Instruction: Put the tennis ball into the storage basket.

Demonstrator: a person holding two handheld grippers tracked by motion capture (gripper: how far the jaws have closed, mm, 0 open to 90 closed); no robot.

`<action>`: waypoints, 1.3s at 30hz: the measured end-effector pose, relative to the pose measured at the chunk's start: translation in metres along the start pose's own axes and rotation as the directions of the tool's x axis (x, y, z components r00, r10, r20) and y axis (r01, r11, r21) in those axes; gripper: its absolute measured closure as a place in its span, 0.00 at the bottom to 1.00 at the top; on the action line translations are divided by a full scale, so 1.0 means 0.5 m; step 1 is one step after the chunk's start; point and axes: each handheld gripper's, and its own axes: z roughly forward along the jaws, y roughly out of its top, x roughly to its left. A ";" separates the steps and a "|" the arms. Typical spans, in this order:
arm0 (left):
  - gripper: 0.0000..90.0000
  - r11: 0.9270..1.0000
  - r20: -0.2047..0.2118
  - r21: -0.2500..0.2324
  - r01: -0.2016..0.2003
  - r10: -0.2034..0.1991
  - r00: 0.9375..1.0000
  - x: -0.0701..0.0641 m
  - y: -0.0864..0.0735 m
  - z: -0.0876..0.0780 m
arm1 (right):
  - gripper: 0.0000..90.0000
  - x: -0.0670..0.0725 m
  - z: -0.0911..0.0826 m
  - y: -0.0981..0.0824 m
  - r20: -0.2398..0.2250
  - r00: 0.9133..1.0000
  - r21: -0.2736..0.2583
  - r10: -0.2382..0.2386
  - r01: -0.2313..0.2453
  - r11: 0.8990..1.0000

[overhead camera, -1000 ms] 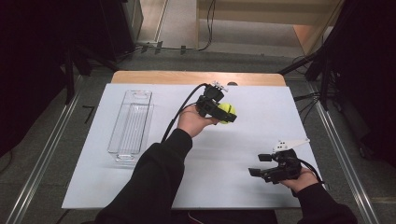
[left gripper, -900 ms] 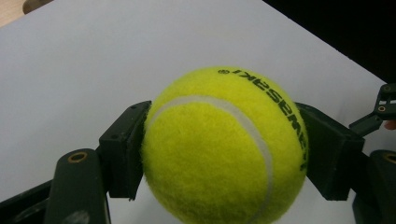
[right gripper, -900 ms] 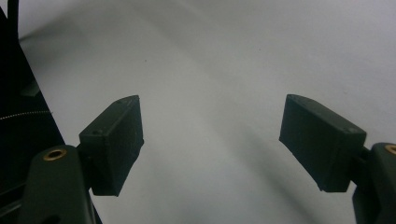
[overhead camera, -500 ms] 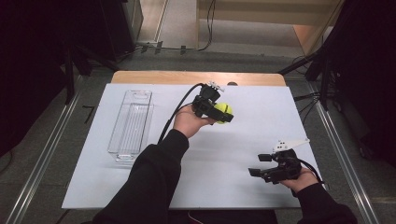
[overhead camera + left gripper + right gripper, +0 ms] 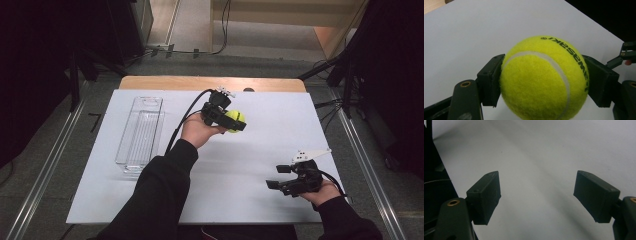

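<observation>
A yellow tennis ball (image 5: 234, 120) (image 5: 544, 80) with black lettering is clamped between both black pads of my left gripper (image 5: 236, 121) (image 5: 544, 82), which is held above the white mat (image 5: 260, 150) near the table's far middle. The pads press on the ball's left and right sides. My right gripper (image 5: 274, 184) (image 5: 536, 195) rests low over the mat at the near right, pointing left, with its jaws wide apart and nothing between them.
A clear, long plastic tray (image 5: 141, 131) lies on the mat's left side. The wooden table edge (image 5: 210, 83) shows beyond the mat. Metal rails (image 5: 45, 165) run along both sides of the table, with dark stands and cables farther back.
The left hand with the ball has shifted slightly toward the left and near side. The right hand has stayed in place.
</observation>
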 end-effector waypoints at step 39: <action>0.30 0.999 -0.019 -0.022 0.030 -0.030 0.999 0.030 -0.065 -0.082 | 0.22 0.008 0.003 0.004 0.007 1.000 0.001 -0.004 0.004 1.000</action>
